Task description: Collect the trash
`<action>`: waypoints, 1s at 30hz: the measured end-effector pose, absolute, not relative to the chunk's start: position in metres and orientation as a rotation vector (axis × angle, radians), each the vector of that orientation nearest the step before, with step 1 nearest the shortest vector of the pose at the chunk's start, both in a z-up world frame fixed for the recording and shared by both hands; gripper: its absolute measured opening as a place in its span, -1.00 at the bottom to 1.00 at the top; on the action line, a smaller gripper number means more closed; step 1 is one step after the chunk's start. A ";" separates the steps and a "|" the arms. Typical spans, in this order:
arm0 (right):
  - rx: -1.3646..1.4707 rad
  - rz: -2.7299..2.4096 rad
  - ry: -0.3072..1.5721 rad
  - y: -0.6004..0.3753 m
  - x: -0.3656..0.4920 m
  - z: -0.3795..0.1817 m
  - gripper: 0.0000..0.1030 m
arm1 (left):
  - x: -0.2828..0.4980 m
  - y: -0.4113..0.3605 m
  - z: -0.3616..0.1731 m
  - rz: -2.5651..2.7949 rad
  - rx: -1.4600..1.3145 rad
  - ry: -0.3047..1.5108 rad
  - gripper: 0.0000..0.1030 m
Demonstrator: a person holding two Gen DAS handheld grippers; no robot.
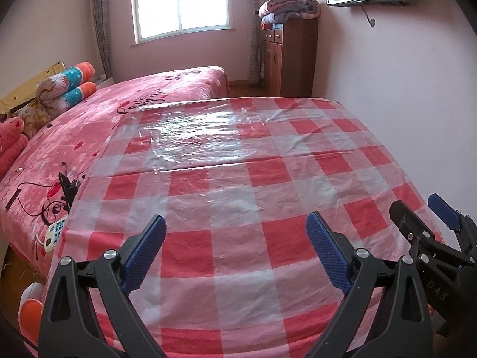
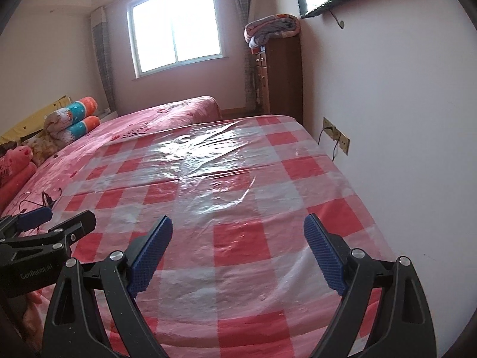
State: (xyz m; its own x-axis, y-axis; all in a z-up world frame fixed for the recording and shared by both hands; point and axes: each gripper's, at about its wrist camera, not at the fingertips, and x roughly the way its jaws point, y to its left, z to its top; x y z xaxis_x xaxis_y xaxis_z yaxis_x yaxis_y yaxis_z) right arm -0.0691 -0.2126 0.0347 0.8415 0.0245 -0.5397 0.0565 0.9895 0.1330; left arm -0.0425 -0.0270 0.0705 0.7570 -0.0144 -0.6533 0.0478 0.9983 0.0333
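Left fingers (image 1: pixel 237 223) spread above checked plastic sheet (image 1: pixel 238 185).

Daylight pours in from the window (image 1: pixel 181 1) ahead of me, blown out to plain white in both my views. It throws a bright glare patch on the plastic tablecloth (image 1: pixel 238 179), washing out the checks there. The room is evenly lit, with a pinkish cast on the walls. My fisheye lenses bend straight edges and darken the corners. Detail is sharp, shadows soft and faint
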 end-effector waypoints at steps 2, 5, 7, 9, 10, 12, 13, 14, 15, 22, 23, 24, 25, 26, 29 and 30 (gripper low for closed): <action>0.146 -0.026 0.569 -0.215 -0.069 0.035 0.73 | -0.041 -0.029 0.069 -0.034 0.050 0.714 0.85; 0.146 -0.036 0.568 -0.218 -0.068 0.034 0.73 | -0.038 -0.032 0.065 -0.022 0.064 0.717 0.85; 0.140 -0.042 0.568 -0.219 -0.068 0.034 0.73 | -0.037 -0.035 0.063 -0.007 0.085 0.718 0.85; 0.132 -0.046 0.569 -0.218 -0.067 0.034 0.73 | -0.037 -0.038 0.061 0.003 0.105 0.717 0.85; 0.130 -0.047 0.569 -0.218 -0.067 0.033 0.73 | -0.036 -0.038 0.060 0.004 0.108 0.718 0.85; 0.125 -0.049 0.569 -0.217 -0.067 0.033 0.73 | -0.035 -0.038 0.058 0.001 0.109 0.724 0.85; 0.120 -0.052 0.571 -0.217 -0.066 0.032 0.73 | -0.035 -0.039 0.057 0.001 0.109 0.725 0.85; 0.117 -0.053 0.573 -0.217 -0.066 0.032 0.73 | -0.035 -0.039 0.056 0.001 0.109 0.725 0.85; 0.116 -0.053 0.576 -0.217 -0.066 0.031 0.73 | -0.035 -0.039 0.056 0.003 0.113 0.723 0.85; 0.115 -0.053 0.582 -0.218 -0.064 0.028 0.83 | -0.035 -0.041 0.054 0.005 0.118 0.712 0.85; 0.115 -0.052 0.583 -0.218 -0.064 0.028 0.83 | -0.034 -0.041 0.053 0.005 0.119 0.711 0.85; 0.114 -0.052 0.583 -0.218 -0.064 0.028 0.83 | -0.034 -0.041 0.053 0.004 0.118 0.711 0.85; 0.112 -0.052 0.583 -0.218 -0.064 0.028 0.83 | -0.035 -0.041 0.053 0.000 0.116 0.710 0.85; 0.112 -0.052 0.584 -0.218 -0.064 0.028 0.83 | -0.035 -0.041 0.054 -0.003 0.114 0.709 0.85; 0.105 -0.049 0.587 -0.217 -0.064 0.028 0.83 | -0.036 -0.043 0.054 -0.012 0.116 0.699 0.85; 0.104 -0.049 0.588 -0.217 -0.064 0.028 0.83 | -0.037 -0.043 0.054 -0.016 0.116 0.698 0.85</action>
